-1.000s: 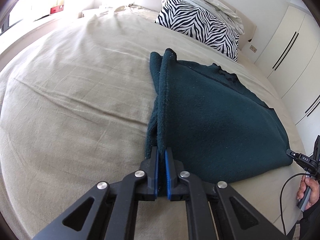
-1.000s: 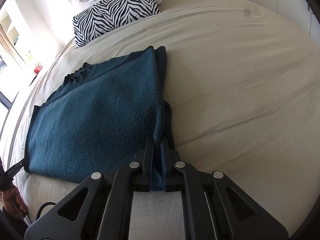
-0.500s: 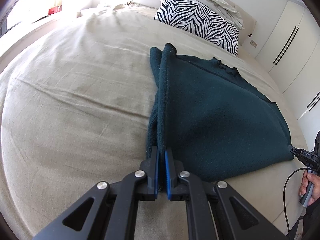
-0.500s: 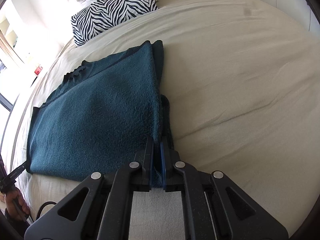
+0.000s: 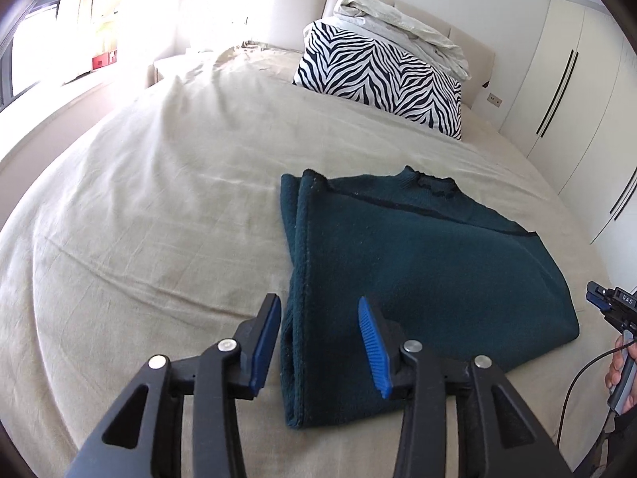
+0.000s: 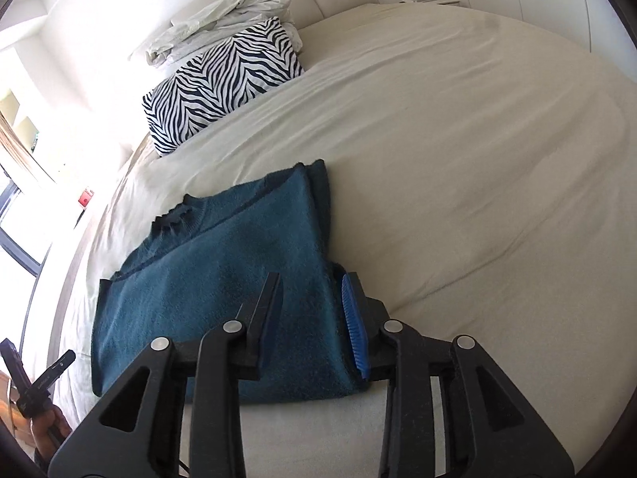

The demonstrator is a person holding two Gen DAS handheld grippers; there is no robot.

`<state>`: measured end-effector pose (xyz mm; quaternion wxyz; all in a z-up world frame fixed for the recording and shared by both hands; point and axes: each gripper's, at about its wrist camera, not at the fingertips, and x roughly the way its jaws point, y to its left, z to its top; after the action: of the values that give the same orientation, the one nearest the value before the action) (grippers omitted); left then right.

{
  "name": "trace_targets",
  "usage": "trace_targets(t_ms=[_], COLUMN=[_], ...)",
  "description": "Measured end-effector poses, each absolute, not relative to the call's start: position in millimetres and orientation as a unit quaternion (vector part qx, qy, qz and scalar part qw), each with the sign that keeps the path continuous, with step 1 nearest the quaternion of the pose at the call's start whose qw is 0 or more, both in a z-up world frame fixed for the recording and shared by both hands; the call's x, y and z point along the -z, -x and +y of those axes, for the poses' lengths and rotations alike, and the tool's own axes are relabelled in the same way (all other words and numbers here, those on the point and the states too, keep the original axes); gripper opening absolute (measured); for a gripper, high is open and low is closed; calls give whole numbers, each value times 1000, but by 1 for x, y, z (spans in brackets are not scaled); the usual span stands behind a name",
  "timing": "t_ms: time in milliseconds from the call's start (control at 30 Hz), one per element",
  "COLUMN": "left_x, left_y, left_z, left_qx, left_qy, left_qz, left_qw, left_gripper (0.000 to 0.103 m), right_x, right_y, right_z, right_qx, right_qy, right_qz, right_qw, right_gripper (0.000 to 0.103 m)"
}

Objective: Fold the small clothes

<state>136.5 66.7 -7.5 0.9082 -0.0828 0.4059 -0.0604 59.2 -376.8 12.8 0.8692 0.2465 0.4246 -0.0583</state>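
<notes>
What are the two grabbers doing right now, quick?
Left gripper: opening, holding nothing, teal sweater lies below.
Right gripper: opening, holding nothing.

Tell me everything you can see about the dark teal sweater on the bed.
The sweater is dark teal, fuzzy knit, with a darker trim line and a ribbed neck toward the pillow end. It lies flat on the beige bedsheet, both sides folded in so doubled edges show. The jaws of the left gripper and the right gripper are opening over its near corners, not pressing it.

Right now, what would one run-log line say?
sweater: folded, flat on bed | left gripper: opening, released | right gripper: opening, released
</notes>
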Motion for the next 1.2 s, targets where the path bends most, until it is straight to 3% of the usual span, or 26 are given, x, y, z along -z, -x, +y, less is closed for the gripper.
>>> trace_targets(t_ms=[100,300,433,533,833,900,1200], left_x=[-2,19,59,75,81,82,68], left_y=[-173,-252,-279,-271,-271,-272,-264], left_z=[34,-13,-10,5,34,35,32], left_qx=[75,94,80,107,144,146,122], left_qy=[28,-21,3,43,136,138,134], left_qz=[392,404,451,425,419,419,437], left_qw=[917,910,889,898,886,886,881], left_gripper=[49,49,49,49,41,41,42], right_x=[-15,9,46,77,97,103,67], right_y=[-92,-174,-221,-243,-244,-235,-177], right_z=[-355,-290,-254,-241,-338,-367,-428], right_qx=[4,-86,-134,-129,-55,-58,43], right_qy=[-261,-290,-345,-353,-442,-485,-492], right_qz=[430,452,479,500,430,402,360], right_qw=[864,839,796,780,785,774,792], right_gripper=[31,31,31,31,26,15,22])
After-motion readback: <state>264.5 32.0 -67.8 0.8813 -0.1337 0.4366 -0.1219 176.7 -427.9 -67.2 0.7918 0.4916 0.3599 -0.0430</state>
